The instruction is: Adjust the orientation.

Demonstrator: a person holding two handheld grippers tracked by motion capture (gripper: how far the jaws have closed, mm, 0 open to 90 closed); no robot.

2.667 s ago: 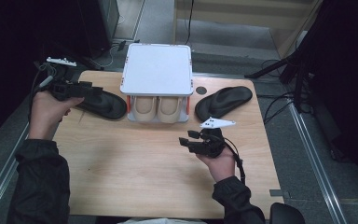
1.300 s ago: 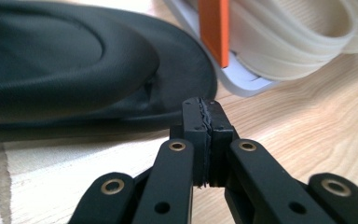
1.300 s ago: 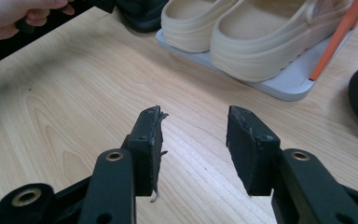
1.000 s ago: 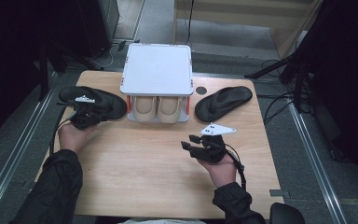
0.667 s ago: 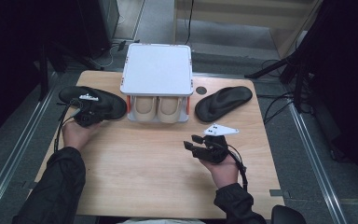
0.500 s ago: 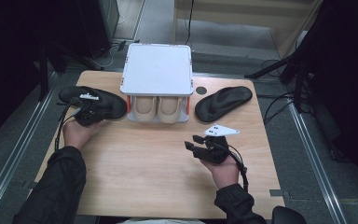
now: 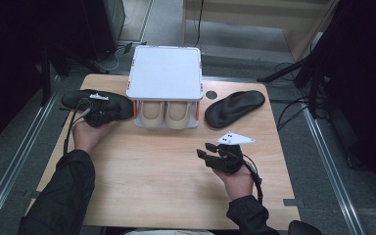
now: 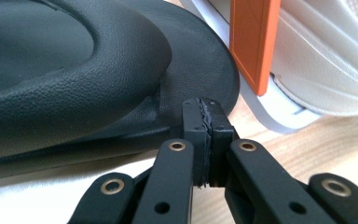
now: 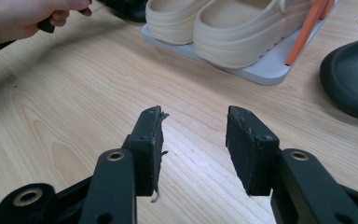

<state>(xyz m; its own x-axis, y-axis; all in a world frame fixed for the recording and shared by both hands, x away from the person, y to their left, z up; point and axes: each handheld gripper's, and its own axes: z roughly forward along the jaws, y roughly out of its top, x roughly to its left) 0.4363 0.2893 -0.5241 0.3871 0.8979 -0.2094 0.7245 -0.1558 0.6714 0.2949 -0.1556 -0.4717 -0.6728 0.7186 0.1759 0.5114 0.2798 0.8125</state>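
A black foam shoe [image 7: 78, 100] lies at the table's left. My left gripper [image 7: 98, 117] is at its near edge. In the left gripper view the jaws [image 8: 206, 109] are pressed together with nothing between them, tips against the shoe's thin rim [image 8: 74, 70]. A second black shoe [image 7: 235, 105] lies at the right; its rounded end [image 9: 354, 79] is in the right gripper view too. My right gripper [image 7: 203, 150] hovers over bare wood in front of it, open and empty, jaws [image 9: 193, 123] well apart.
A white two-level rack [image 7: 165, 73] with orange posts [image 8: 254, 42] stands at the back middle. A pair of cream clogs [image 7: 166, 112] sits on its lower shelf [image 9: 270, 70]. The wooden table [image 7: 152, 186] has a round hole [image 7: 211, 94] by the rack.
Since 2.7 s ago my left hand has come from the far left of the black shoe round to its near edge. Over the last second both hands barely moved.
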